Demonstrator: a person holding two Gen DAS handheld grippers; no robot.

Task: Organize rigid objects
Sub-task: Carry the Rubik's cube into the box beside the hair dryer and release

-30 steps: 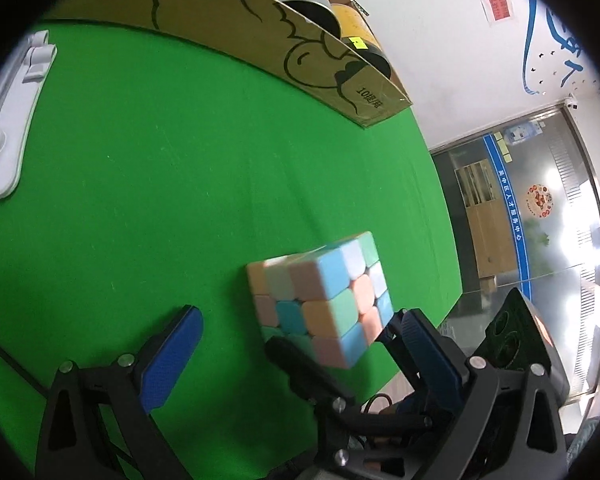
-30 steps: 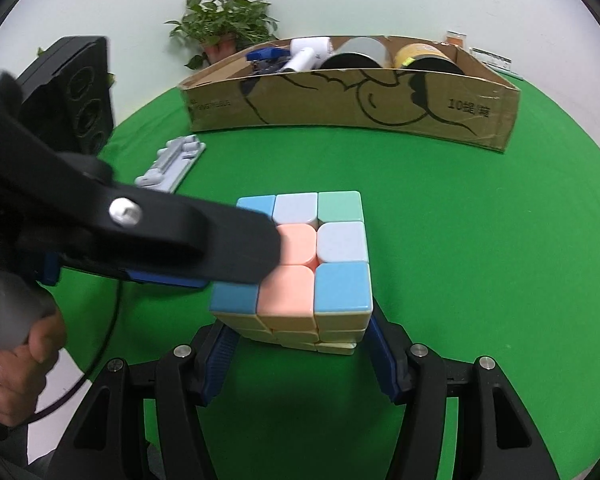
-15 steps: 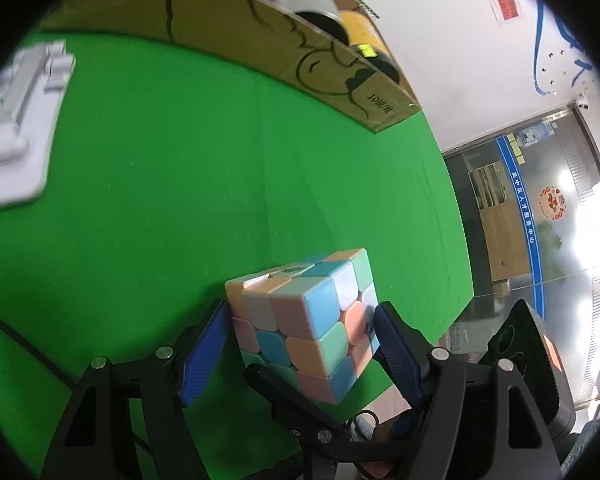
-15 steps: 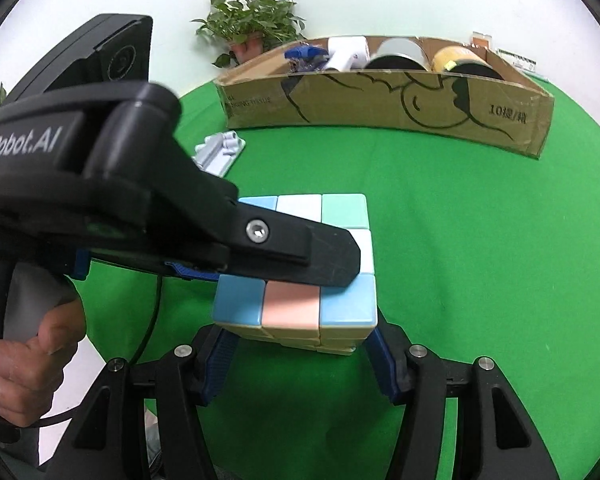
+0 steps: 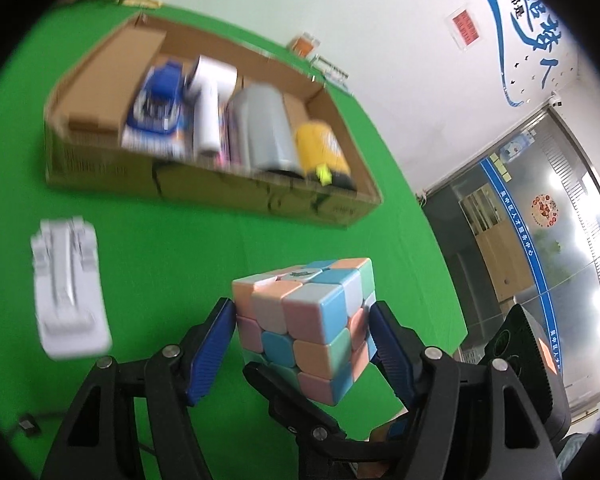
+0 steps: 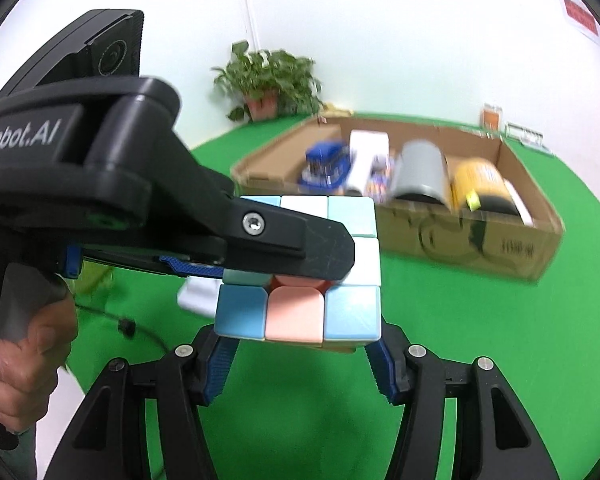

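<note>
A pastel puzzle cube [image 5: 312, 328] hangs above the green table [image 5: 160, 240], gripped from two sides. In the left wrist view my left gripper [image 5: 302, 312] has its blue pads against two opposite faces, and its jaws are closing on the cube. One black finger [image 5: 292, 392] of the right gripper shows under it. In the right wrist view the cube [image 6: 352, 308] sits between the pads of my right gripper [image 6: 302, 344], which is shut on it. A left finger [image 6: 300, 240] lies across the cube's top.
Beyond the cube stands an open cardboard box [image 5: 220, 188] holding a blue toy car [image 5: 160, 100], a grey cylinder [image 5: 264, 132] and a yellow can [image 5: 320, 148]. A white plastic holder [image 5: 68, 288] lies left. A hand [image 6: 20, 360] grips the left handle; a plant [image 6: 268, 80] stands behind.
The left gripper's jaws came in from wide open onto the cube. Both grippers then rose with the cube off the table, and the inside of the box came into view.
</note>
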